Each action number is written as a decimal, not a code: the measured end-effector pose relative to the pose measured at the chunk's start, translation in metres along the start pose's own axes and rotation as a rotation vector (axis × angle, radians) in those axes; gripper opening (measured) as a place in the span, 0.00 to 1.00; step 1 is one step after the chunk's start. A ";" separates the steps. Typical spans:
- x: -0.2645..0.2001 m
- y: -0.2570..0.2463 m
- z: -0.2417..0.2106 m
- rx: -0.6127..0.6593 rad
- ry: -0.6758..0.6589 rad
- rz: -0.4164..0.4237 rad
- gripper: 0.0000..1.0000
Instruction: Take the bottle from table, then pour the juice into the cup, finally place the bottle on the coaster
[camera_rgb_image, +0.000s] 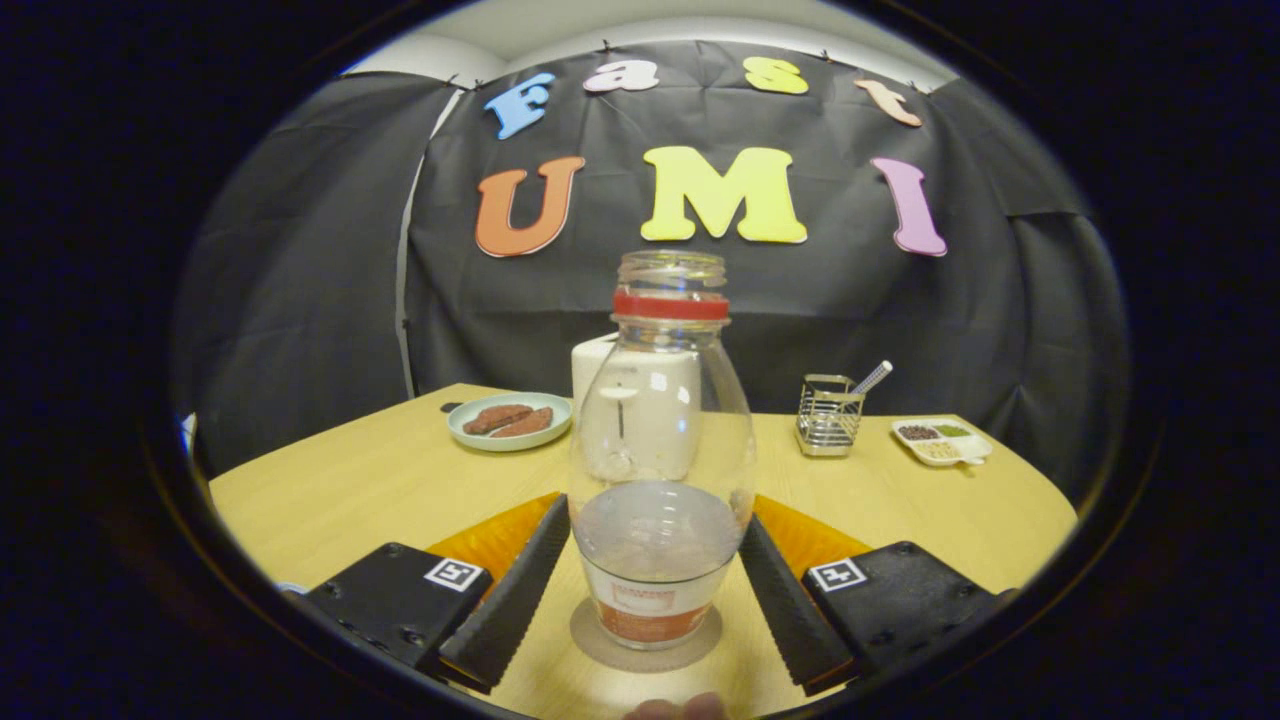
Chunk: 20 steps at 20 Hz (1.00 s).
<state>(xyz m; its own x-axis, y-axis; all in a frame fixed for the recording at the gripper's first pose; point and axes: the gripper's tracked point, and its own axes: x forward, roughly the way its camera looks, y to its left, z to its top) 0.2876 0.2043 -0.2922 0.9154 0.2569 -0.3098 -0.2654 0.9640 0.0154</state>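
A clear bottle (662, 440) with a red neck ring and no cap stands upright on a round grey coaster (600, 645) on the wooden table (350, 480). A little liquid sits in its lower part, above an orange label. My gripper (655, 515) holds it: both fingers press against the bottle's sides at its wide lower body. A white cup (590, 365) stands just beyond the bottle, seen partly through the glass.
Beyond the cup, a light plate (510, 421) with brown food sits to the left. A wire holder (828, 414) with a utensil and a small white tray (942, 441) of grains are to the right. A person's fingertip (675, 708) shows nearest me.
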 end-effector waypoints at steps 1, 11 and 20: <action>-0.001 -0.001 0.004 -0.003 -0.011 -0.004 1.00; -0.031 0.000 0.074 0.009 -0.153 -0.041 1.00; -0.110 -0.007 0.146 0.021 -0.249 -0.118 1.00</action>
<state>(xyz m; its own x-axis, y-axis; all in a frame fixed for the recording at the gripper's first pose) 0.2328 0.1797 -0.1199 0.9866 0.1490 -0.0672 -0.1484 0.9888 0.0140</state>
